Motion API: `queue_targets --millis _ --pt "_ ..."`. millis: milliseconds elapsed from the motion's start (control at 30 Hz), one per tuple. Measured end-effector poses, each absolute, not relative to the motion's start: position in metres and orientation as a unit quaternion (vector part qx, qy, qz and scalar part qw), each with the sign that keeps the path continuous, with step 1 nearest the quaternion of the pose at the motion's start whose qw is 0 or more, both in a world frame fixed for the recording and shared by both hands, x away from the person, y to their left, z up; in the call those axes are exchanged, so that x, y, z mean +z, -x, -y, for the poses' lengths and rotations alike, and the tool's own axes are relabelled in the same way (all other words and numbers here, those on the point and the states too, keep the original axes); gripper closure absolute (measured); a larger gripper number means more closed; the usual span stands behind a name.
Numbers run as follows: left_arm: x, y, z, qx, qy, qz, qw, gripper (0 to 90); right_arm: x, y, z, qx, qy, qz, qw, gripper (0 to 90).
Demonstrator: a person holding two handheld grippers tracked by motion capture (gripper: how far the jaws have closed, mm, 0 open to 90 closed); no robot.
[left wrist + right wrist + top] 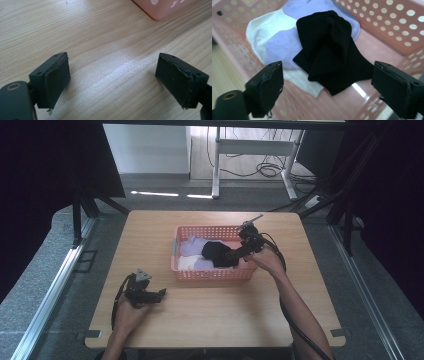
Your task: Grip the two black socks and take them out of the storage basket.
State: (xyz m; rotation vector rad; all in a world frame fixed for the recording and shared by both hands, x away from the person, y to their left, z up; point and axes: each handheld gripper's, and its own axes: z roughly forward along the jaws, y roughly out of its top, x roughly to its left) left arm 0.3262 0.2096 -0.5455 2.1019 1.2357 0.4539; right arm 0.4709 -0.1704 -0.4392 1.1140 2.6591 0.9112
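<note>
R hand-held gripper (327, 87) over basket (215, 274), jaws apart | arm extended

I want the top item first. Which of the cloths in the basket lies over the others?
The black cloth: it lies on the lilac and white ones, right ahead of the open right gripper.

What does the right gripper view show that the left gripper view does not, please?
Right gripper view: the inside of the pink basket, holding a black cloth on top of lilac cloth and white cloth, with the right gripper open above them.

Left gripper view: bare wooden table under the open left gripper, and an outside corner of the basket.

Both: a pair of open black jaws, the basket, and some tabletop.
</note>
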Motion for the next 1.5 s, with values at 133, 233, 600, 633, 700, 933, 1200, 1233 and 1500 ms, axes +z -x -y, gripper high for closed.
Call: queue_targets --millis 133,233,600,633,700,933,1200,1233,1500 --pt "-0.545 -0.326 -0.210 0.173 -0.802 -0.471 0.325 12.0 -0.444 -0.482 0.161 0.298 -0.368 -0.879 0.050 13.6" --pt "-0.545 -0.326 -0.210 0.173 -0.802 -0.471 0.325 12.0 -0.446 -0.490 0.154 0.296 -0.370 -0.879 0.049 15.5" --pt "-0.545 -0.326 -0.210 0.173 -0.802 -0.471 0.324 12.1 -0.458 -0.515 0.125 0.254 -0.370 -0.892 0.051 42.7" --pt "-0.545 -0.326 -0.210 0.173 -0.801 -0.472 0.325 12.0 -0.461 -0.517 0.122 0.249 -0.369 -0.894 0.049 45.1" --pt "-0.545 -0.326 -0.210 0.173 -0.802 -0.471 0.325 12.0 -0.466 -0.521 0.116 0.235 -0.366 -0.899 0.042 59.6" --pt "-0.545 -0.326 -0.210 0.173 -0.802 -0.471 0.325 12.0 -0.465 -0.517 0.110 0.216 -0.345 -0.912 0.054 86.2" --pt "-0.546 -0.326 -0.209 0.174 -0.801 -0.472 0.325 12.1 -0.432 -0.506 0.118 0.245 -0.335 -0.907 0.064 86.2" --pt "-0.546 -0.326 -0.209 0.174 -0.801 -0.472 0.325 12.0 -0.426 -0.504 0.119 0.249 -0.334 -0.907 0.064 86.2" --pt "-0.546 -0.326 -0.209 0.174 -0.800 -0.472 0.326 12.1 -0.387 -0.492 0.130 0.281 -0.329 -0.898 0.081 86.2"
